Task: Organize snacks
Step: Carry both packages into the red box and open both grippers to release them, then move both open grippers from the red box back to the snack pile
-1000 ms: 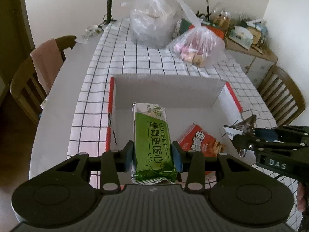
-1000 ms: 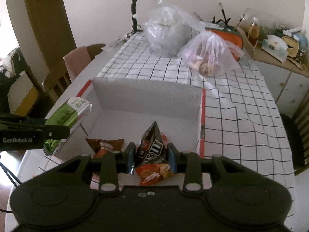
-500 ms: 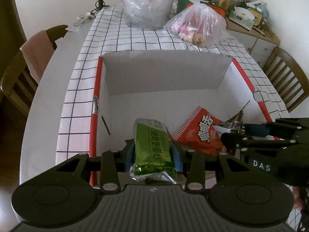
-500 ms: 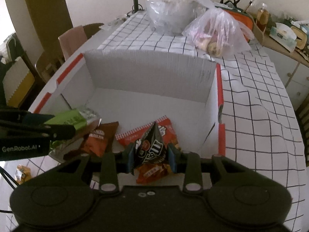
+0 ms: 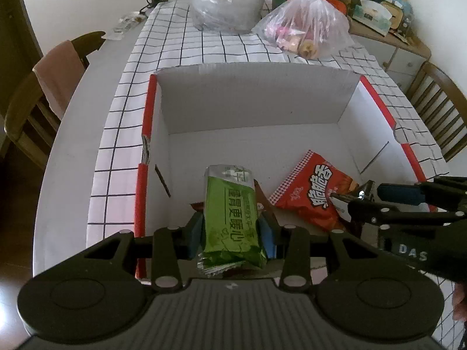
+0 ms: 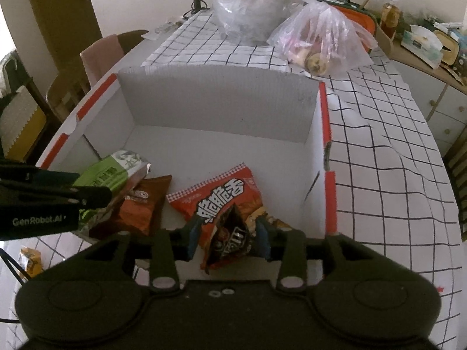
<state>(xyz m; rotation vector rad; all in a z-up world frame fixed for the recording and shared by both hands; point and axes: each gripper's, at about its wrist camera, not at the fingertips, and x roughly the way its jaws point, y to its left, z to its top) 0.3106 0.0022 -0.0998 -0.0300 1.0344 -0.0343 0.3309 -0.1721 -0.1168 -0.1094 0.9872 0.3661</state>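
Left wrist view: left gripper (image 5: pixel 230 232) clamped on a green snack pack (image 5: pixel 229 218), blue pads tight on both sides. Pack held low inside the white box (image 5: pixel 254 108), near the front and toward the left wall. Box open on top, red strips along its side edges, sitting on a checked cloth (image 5: pixel 204 49). Red chip bag (image 5: pixel 313 194) lying flat on the box floor, to the right of the green pack. Brown packet (image 5: pixel 261 197) peeking out just behind the green pack. Right gripper (image 5: pixel 354 197) reaching in from the right, over the near end of the red bag. Two clear plastic bags (image 5: pixel 306 26) on the cloth behind the box. Wooden chair (image 5: pixel 41 99) with a pink towel at the left.

Right wrist view: right gripper (image 6: pixel 229 234) with jaws opening, dark candy bag (image 6: pixel 229 240) between the pads, left pad a little off the bag, right pad hard to tell. Candy bag low in the box, resting over the near end of the red chip bag (image 6: pixel 221 194). Brown packet (image 6: pixel 143 204) flat on the floor to the left. Green snack pack (image 6: pixel 112 172) at the far left, tilted, gripped by the left gripper (image 6: pixel 96 194), its near part over the brown packet. Small yellow packet (image 6: pixel 30 259) outside the box, bottom left. Clear plastic bags (image 6: pixel 321 38) behind the box.
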